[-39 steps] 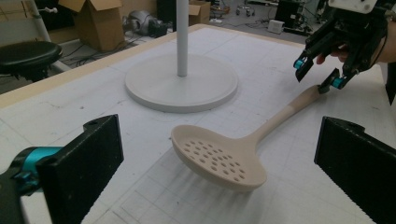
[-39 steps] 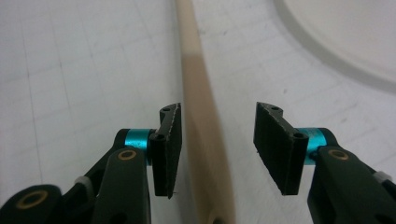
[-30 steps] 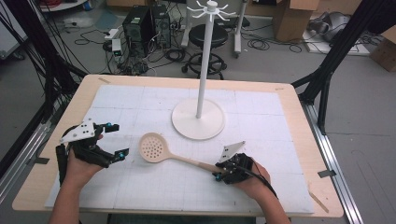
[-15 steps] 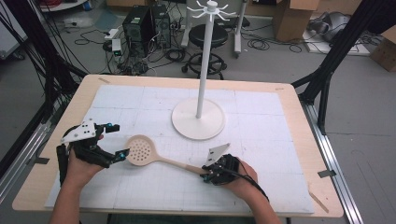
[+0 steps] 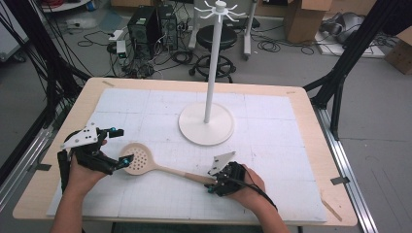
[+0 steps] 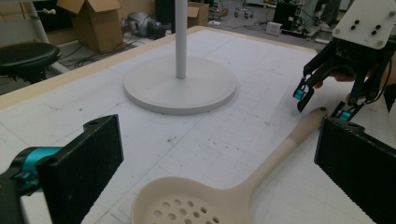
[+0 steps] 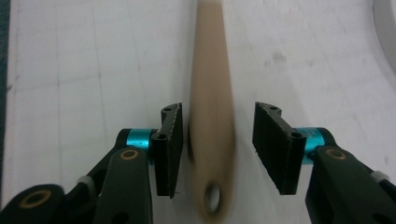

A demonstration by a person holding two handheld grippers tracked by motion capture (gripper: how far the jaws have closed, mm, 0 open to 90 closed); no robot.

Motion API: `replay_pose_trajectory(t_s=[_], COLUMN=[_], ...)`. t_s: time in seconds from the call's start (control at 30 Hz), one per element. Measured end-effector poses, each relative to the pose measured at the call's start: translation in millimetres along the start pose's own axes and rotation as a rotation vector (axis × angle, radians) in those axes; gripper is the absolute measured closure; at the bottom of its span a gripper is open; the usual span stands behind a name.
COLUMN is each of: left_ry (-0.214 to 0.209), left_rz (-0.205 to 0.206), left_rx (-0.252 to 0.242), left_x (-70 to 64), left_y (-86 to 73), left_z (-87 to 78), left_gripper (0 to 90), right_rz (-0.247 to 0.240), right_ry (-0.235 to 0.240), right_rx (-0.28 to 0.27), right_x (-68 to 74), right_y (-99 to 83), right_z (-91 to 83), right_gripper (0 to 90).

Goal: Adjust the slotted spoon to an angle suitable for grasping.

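Two grippers over one table, wood-edged with a white gridded mat covering most of the top. White hook stand sits on the mat around the middle, toward the far edge: round base flat on the mat, pole upright, ring of hooks at the top; the left gripper view has its base and lower pole straight ahead. Slotted spoon lies flat on the mat near the near edge, between the two hands, perforated bowl toward the left edge and handle running toward the right gripper. Left gripper is held in the person's left hand near the near-left corner, jaws released and spread wide; in the left gripper view the spoon bowl lies low between the two jaw pads, neither pad touching it. Right gripper is in the right hand near the near edge, right of centre, grey plate on top. Right gripper view: handle end with its hanging hole sits between the jaws, which are parted; left pad is at or almost at the handle, right pad has a clear gap, so not clamped. Handle is motion-blurred there. Left gripper view also shows the right gripper farther off at the handle tip.
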State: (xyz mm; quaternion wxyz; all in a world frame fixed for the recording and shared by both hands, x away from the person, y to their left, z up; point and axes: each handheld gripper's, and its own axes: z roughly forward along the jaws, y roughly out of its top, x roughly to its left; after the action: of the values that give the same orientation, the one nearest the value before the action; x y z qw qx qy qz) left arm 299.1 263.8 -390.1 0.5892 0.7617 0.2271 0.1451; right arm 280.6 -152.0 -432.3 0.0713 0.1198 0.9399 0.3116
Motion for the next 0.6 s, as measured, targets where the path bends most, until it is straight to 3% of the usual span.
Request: replay_pose_trajectory(t_s=[0.13, 0.2, 0.23, 0.27, 0.33, 0.6], left_ry=[0.001, 0.003, 0.003, 0.002, 0.003, 0.0], left_rz=[0.0, -0.001, -0.001, 0.001, 0.004, 0.004], left_rx=[-0.005, -0.005, -0.005, -0.005, -0.004, -0.007], left_x=[0.0, -0.5, -0.5, -0.6, -1.1, -0.6], left_y=[0.3, 0.4, 0.4, 0.5, 1.2, 1.3], left_z=[-1.2, -1.3, -1.3, -1.1, -0.8, -1.3], left_gripper=[1.8, 1.8, 1.8, 1.8, 1.8, 1.8], right_rz=[0.037, 0.066, 0.066, 0.064, 0.045, 0.05], right_ry=[0.005, 0.019, 0.019, 0.027, 0.03, 0.006], right_rx=[0.006, -0.002, -0.002, 0.0, 0.006, -0.003], right_x=[0.1, -1.2, -1.2, -1.7, -2.6, -5.6], right_y=[-17.7, -31.6, -31.6, -33.6, -31.6, -24.9], right_z=[-13.5, -22.9, -22.9, -25.4, -24.9, -21.3], right_gripper=[51.6, 56.0, 56.0, 64.4, 72.8, 76.3])
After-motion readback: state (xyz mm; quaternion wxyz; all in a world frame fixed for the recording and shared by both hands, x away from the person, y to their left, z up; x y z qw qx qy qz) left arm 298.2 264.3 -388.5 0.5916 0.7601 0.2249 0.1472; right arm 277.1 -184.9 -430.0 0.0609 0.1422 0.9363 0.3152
